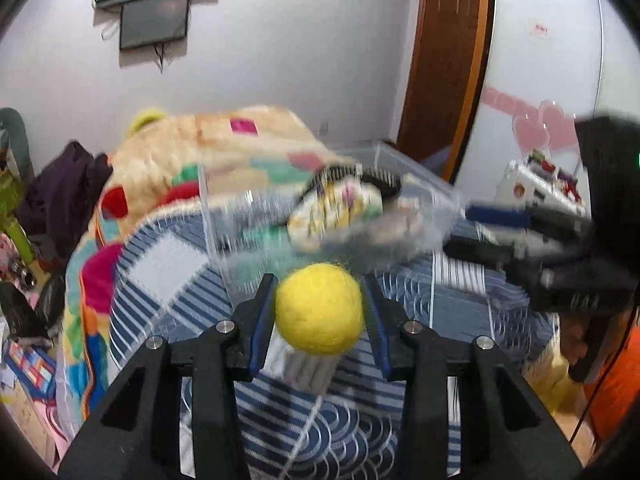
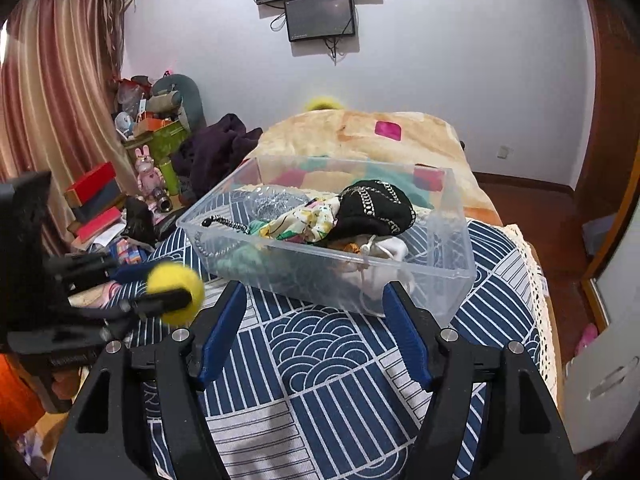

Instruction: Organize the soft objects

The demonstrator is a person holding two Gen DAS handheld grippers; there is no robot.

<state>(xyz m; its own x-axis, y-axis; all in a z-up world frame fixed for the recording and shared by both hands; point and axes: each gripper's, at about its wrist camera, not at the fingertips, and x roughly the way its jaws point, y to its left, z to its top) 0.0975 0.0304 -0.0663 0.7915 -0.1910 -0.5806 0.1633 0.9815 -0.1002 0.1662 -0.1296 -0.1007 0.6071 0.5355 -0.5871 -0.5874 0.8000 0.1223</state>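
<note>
My left gripper (image 1: 320, 304) is shut on a yellow felt ball (image 1: 320, 308) and holds it above the blue patterned bedspread, just short of the clear plastic bin (image 1: 416, 184). The same ball (image 2: 176, 292) shows at the left of the right wrist view, in the left gripper (image 2: 176, 286). My right gripper (image 2: 314, 328) is open and empty in front of the bin (image 2: 456, 272). The bin holds soft things: a black cap with silver chains (image 2: 372, 208), a floral cloth (image 2: 308, 220), a white pouch (image 2: 384, 252) and teal fabric (image 2: 236, 260).
A colourful blanket (image 2: 360, 128) lies behind the bin on the bed (image 2: 328, 360). Clutter of boxes and toys (image 2: 148, 152) is stacked at the left by the curtain. A wooden door (image 1: 448, 60) and a white cupboard stand at the right.
</note>
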